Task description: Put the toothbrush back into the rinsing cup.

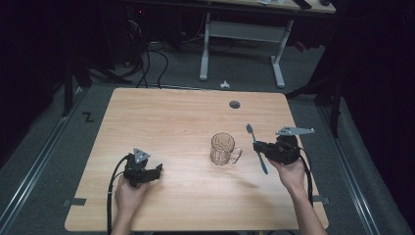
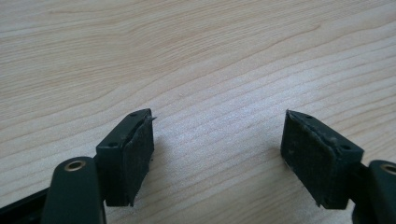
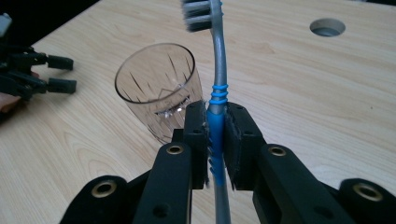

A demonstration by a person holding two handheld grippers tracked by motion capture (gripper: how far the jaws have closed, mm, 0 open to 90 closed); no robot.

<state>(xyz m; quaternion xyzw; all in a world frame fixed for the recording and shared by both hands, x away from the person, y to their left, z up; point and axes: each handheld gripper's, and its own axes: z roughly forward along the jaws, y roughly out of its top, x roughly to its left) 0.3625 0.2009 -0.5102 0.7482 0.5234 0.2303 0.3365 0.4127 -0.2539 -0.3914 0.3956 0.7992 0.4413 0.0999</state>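
A pale wooden worktop (image 1: 171, 127) stands in a dark room, with a second desk frame and loose cables on the grey floor behind it. The right gripper (image 3: 215, 140) has its fingers (image 3: 196, 140) closed on a toothbrush (image 3: 217, 93), clamping the blue ribbed part of the handle; the grey neck rises between them to the bristle head at the top of the right gripper view, and the grey handle end runs down past the pads. In the high view the toothbrush (image 1: 256, 148) is held clear of the worktop, tilted, head away from the person, just right of a clear glass mug (image 1: 224, 149) that stands upright near the middle. The left gripper (image 1: 157, 171) rests low over the worktop, well apart from the mug, its fingers (image 2: 135, 158) spread wide with bare wood between them. A round hole (image 1: 235, 104) sits near the far edge.
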